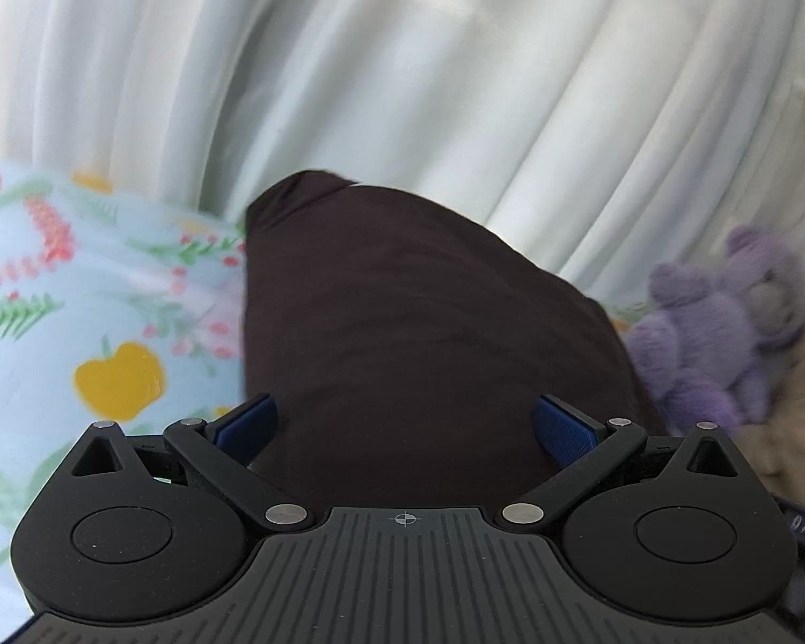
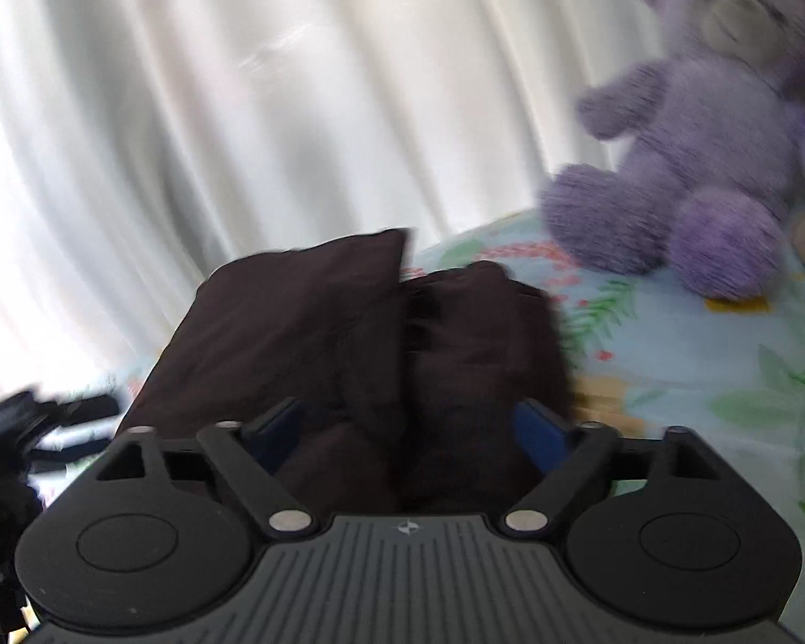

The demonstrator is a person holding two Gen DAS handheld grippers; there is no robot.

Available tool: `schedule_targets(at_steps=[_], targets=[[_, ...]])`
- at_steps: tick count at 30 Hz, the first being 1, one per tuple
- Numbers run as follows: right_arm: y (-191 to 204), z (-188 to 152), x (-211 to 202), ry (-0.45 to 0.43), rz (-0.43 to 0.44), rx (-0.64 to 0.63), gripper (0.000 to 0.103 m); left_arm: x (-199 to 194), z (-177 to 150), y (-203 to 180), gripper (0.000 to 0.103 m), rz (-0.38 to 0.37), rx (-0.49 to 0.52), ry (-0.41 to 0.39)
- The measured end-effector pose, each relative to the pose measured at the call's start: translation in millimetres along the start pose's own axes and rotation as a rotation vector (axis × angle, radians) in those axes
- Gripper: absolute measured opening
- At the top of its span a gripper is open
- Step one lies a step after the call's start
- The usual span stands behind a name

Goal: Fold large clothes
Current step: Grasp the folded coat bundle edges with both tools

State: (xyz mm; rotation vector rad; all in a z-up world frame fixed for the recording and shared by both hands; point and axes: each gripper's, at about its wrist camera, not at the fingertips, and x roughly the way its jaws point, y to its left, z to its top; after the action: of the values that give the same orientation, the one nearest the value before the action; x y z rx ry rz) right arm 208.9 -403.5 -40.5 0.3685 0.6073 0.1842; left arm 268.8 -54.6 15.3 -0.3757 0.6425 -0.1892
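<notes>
A dark brown garment (image 1: 402, 295) lies bunched on a floral bedsheet (image 1: 80, 322). In the left wrist view it fills the space between my left gripper's (image 1: 405, 424) blue pads, which stand wide apart without pressing on it. In the right wrist view the same garment (image 2: 349, 322) shows as two folded lobes with a crease down the middle. My right gripper (image 2: 410, 424) is open, its fingers spread on either side of the cloth. The cloth under both grippers' bodies is hidden.
A purple plush bear (image 2: 697, 161) sits on the sheet (image 2: 697, 375) to the right, also seen in the left wrist view (image 1: 714, 333). A white curtain (image 1: 402, 53) hangs close behind the garment. A beige fabric (image 1: 799, 418) lies far right. A black object (image 2: 5, 429) sits at the left edge.
</notes>
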Motion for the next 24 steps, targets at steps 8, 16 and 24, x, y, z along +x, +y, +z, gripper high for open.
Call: schedule_targets(at_steps=[8,16,24], targets=[[-70.7,-2.7,51.7,0.2,0.172,0.416,0.087,10.7,-0.3,59.3,0.103,-0.154,-0.217,0.197],[-46.8,11.6,63.7,0.247,0.109,0.298,0.057,21.8,1.8,47.7,0.103,-0.185,-0.211,0.175],[-28.0,10.6,-1.4,0.126,0.163,0.274,0.075,3.4,6.8,33.1,0.101,-0.178,-0.133,0.192]])
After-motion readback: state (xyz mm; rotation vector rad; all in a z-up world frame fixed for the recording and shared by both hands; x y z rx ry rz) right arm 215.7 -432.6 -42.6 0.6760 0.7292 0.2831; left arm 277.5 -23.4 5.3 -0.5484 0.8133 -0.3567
